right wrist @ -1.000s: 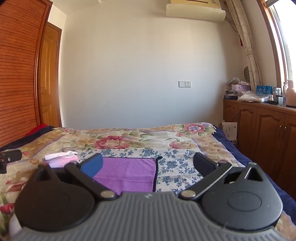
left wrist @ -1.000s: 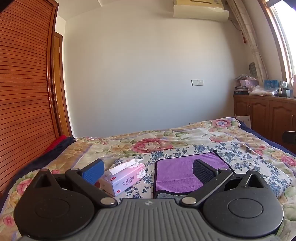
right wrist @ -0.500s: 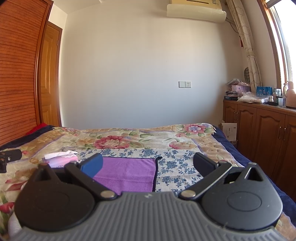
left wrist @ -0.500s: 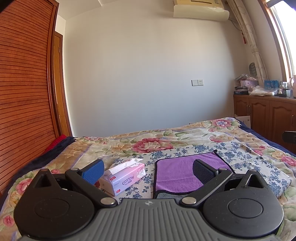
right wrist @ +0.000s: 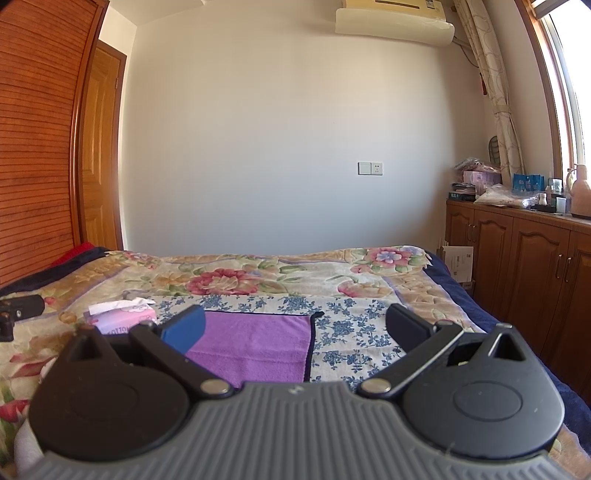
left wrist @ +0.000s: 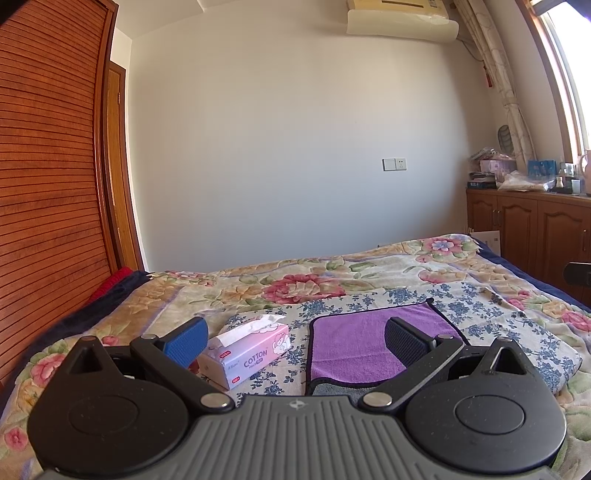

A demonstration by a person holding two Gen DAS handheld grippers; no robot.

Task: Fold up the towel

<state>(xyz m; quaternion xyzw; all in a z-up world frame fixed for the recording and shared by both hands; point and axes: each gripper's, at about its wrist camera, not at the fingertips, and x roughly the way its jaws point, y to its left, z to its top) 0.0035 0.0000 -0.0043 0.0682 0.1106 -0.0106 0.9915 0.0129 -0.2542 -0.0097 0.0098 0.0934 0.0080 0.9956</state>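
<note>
I hold my left gripper (left wrist: 295, 338) and right gripper (right wrist: 295, 328) above the bed (left wrist: 369, 269), tongs apart, empty. The purple towel (left wrist: 354, 343) lies flat at 12 o'clock, tissue box (left wrist: 245, 350) at its 9 o'clock.

A: What is showing on the bed, counted?

B: One purple microfibre towel with dark edging (left wrist: 364, 341) is lying on one blue-flowered white cloth (left wrist: 491, 314), and one pink cardboard tissue box (left wrist: 245, 350) is sitting just beside it. All of it is resting on one floral quilt (left wrist: 321, 275).

A: And the tools?

B: Two black two-finger grippers: the left gripper (left wrist: 295, 338) and the right gripper (right wrist: 295, 328), both gaping wide, each carrying one blue pad and one black pad.

A: Around the room?

B: One cream wall-mounted air conditioner (right wrist: 393, 18) is hanging, one white wall socket plate (right wrist: 370, 168) is showing (two squares on it), and one patterned curtain (right wrist: 495, 85) is hanging too.
</note>
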